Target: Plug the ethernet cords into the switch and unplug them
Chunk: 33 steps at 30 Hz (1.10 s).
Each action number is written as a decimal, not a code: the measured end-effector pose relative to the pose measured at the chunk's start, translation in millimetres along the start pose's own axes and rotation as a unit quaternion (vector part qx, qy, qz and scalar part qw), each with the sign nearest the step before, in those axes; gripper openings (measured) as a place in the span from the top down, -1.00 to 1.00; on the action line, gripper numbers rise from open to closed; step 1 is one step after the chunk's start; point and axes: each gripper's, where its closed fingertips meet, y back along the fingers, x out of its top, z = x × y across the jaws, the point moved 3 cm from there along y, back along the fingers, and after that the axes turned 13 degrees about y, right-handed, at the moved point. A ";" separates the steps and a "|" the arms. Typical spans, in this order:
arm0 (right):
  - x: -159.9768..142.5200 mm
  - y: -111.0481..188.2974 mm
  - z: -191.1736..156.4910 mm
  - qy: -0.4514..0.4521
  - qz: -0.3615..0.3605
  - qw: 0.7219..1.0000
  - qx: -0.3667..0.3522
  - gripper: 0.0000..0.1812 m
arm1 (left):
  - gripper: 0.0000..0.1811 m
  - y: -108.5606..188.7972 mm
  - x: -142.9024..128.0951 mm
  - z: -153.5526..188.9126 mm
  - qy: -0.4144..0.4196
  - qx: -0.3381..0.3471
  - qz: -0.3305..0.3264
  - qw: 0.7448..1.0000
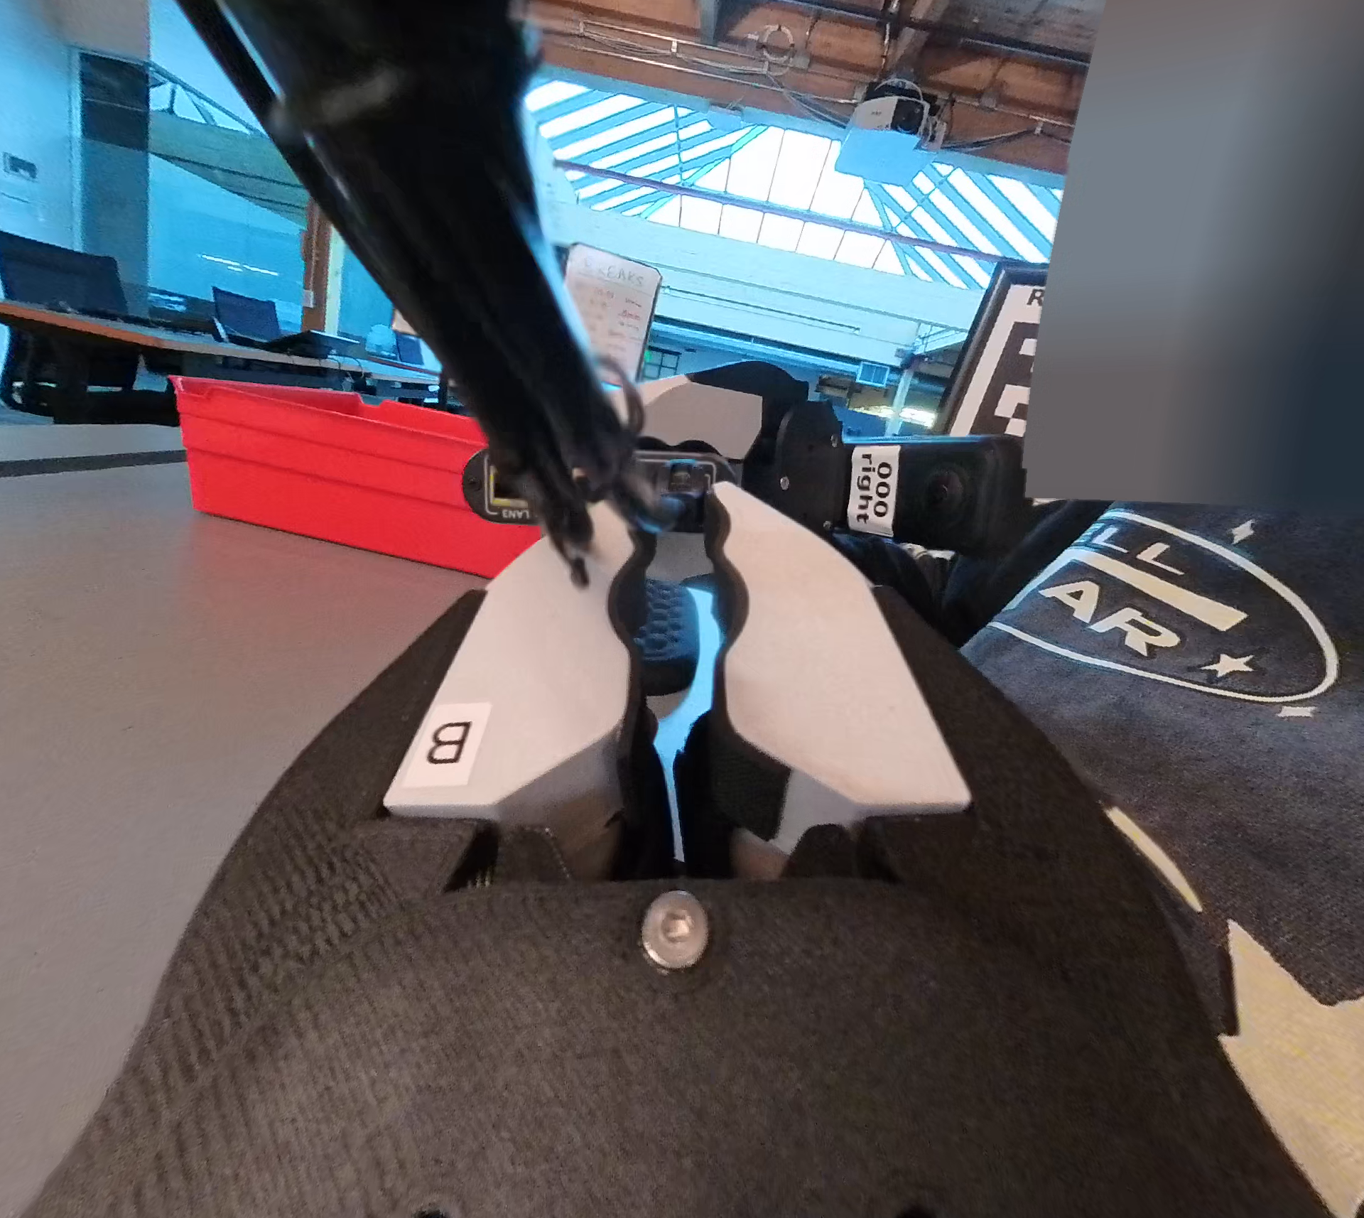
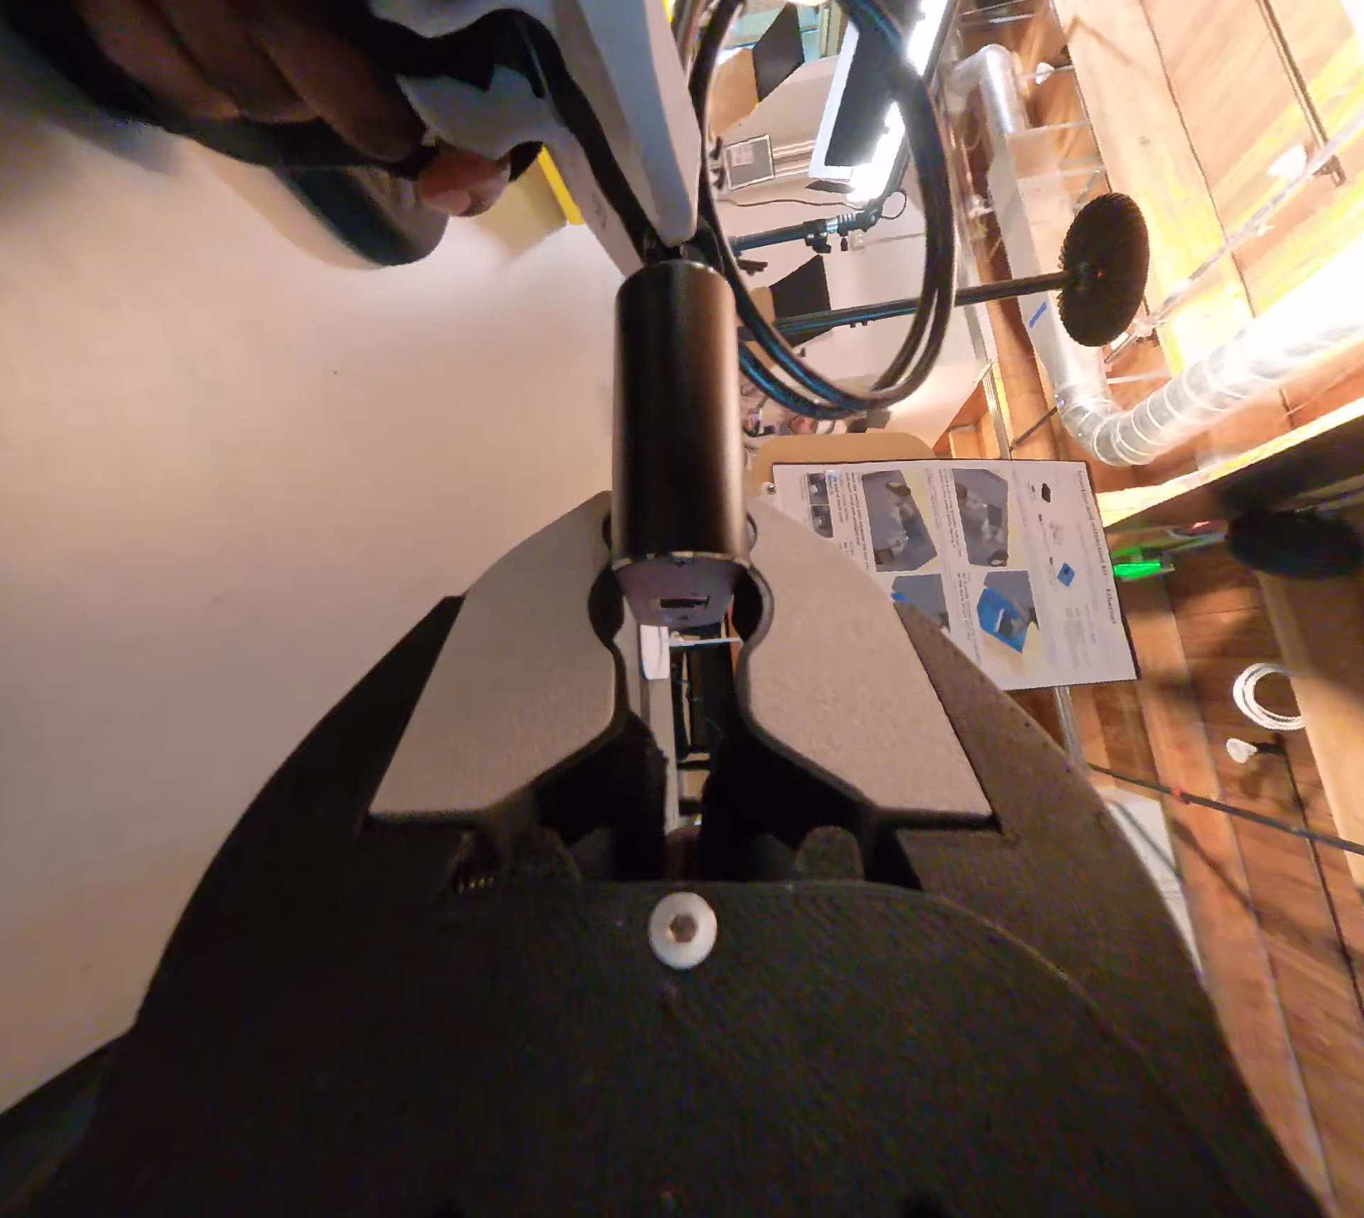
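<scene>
My left gripper (image 1: 672,518) has its grey fingers nearly closed on the plug end of a black ethernet cord (image 1: 413,149), whose bundled coil runs up to the upper left. The plug sits at the port face of the black switch (image 1: 505,481). My right gripper (image 2: 679,544) is shut on the near end of the switch (image 2: 675,415) and holds it off the table. In the right wrist view the left gripper's grey finger (image 2: 627,75) meets the switch's far end, and the black cord loops (image 2: 922,208) away from there. The plug's seating in the port is hidden.
A red bin (image 1: 332,466) stands on the grey table (image 1: 147,666) behind the switch. A person's dark printed shirt (image 1: 1181,703) fills the right side. A hand (image 2: 258,38) grips the left gripper. A printed sheet (image 2: 959,570) stands beyond my right fingers. My right fingertips sit around 5 centimeters from my left ones.
</scene>
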 end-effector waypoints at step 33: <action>-104.1 41.7 -83.6 0.100 -0.237 0.943 0.209 0.70 | 0.47 55.6 69.9 -24.9 -0.101 0.175 0.274 0.940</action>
